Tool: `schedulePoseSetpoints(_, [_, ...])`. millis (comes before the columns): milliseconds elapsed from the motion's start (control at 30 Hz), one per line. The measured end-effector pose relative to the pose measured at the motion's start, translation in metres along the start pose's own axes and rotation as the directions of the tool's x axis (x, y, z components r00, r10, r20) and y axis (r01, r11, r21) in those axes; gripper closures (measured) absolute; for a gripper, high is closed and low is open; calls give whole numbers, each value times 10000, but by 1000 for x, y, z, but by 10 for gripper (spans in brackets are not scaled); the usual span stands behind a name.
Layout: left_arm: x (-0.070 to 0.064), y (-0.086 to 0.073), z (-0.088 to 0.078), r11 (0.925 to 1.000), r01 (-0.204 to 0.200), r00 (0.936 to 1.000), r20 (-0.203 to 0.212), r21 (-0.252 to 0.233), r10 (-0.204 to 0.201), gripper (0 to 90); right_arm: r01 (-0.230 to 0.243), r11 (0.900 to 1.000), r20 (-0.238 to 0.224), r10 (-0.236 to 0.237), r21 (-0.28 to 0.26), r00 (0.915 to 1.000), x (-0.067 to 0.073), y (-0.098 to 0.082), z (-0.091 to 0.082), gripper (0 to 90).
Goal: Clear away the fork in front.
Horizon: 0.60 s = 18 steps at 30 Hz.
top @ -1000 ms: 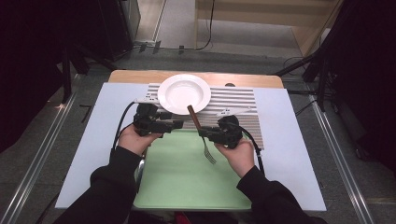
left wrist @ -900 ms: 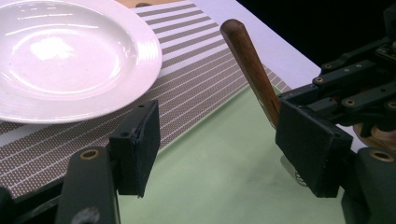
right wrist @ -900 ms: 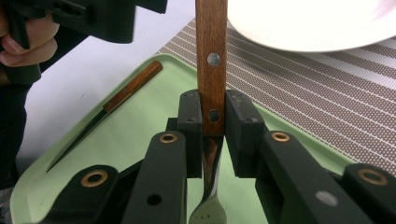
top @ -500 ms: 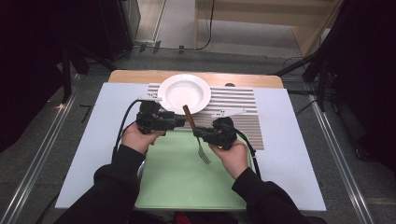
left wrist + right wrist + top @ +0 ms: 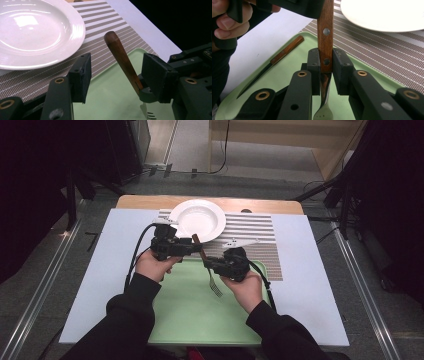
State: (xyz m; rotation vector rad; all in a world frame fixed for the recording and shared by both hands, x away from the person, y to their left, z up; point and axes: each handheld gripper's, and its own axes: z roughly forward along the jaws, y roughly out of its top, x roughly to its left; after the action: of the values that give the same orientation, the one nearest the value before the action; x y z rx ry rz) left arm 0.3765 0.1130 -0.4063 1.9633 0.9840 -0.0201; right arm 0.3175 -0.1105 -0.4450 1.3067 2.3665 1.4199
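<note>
A fork with a brown wooden handle (image 5: 325,37) hangs tines down over the green tray (image 5: 190,315). My right gripper (image 5: 325,67) is shut on the lower end of that handle, and the metal neck drops between its jaws. In the high view the fork (image 5: 215,286) slants from the right gripper (image 5: 211,265) up to the left gripper (image 5: 194,248). In the left gripper view the handle (image 5: 120,53) stands between the jaws of my left gripper (image 5: 117,72). Those jaws have just been closing, with a gap still showing at the left pad (image 5: 83,72).
A white plate (image 5: 197,219) lies on a striped placemat (image 5: 252,245) behind the tray. A wooden-handled knife (image 5: 279,57) rests on the tray's left part. White table surface (image 5: 310,285) runs on both sides, and a cable (image 5: 137,247) loops from the left gripper.
My right hand has carried the fork leftward, bringing the handle's upper end between the left gripper's jaws. The left hand stayed nearly in place.
</note>
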Motion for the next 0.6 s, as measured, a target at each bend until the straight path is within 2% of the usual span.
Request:
schedulePoseSetpoints(200, [0, 2, 0, 9991, 340, 9994, -23, 248, -339, 470, 68, 10000, -64, -68, 11, 10000, 4, -1, 2, 756])
schedulePoseSetpoints(367, [0, 1, 0, 9990, 370, 9992, -139, 234, -367, 498, 180, 9998, -43, -180, -31, 9998, 7, -1, 4, 756])
schedulePoseSetpoints(400, [0, 1, 0, 9990, 396, 9992, -105, 192, -395, 530, 183, 9998, -38, -183, -8, 9998, 7, -1, 5, 756])
schedulePoseSetpoints(533, [-1, 1, 0, 9992, 266, 9995, -164, 308, -261, 562, 174, 9998, -87, -173, 29, 9998, 9, -1, 7, 756])
schedulePoseSetpoints(600, [0, 1, 0, 9989, 348, 9994, -69, 319, -346, 563, 228, 9997, -120, -228, 0, 9997, 10, -1, 8, 756])
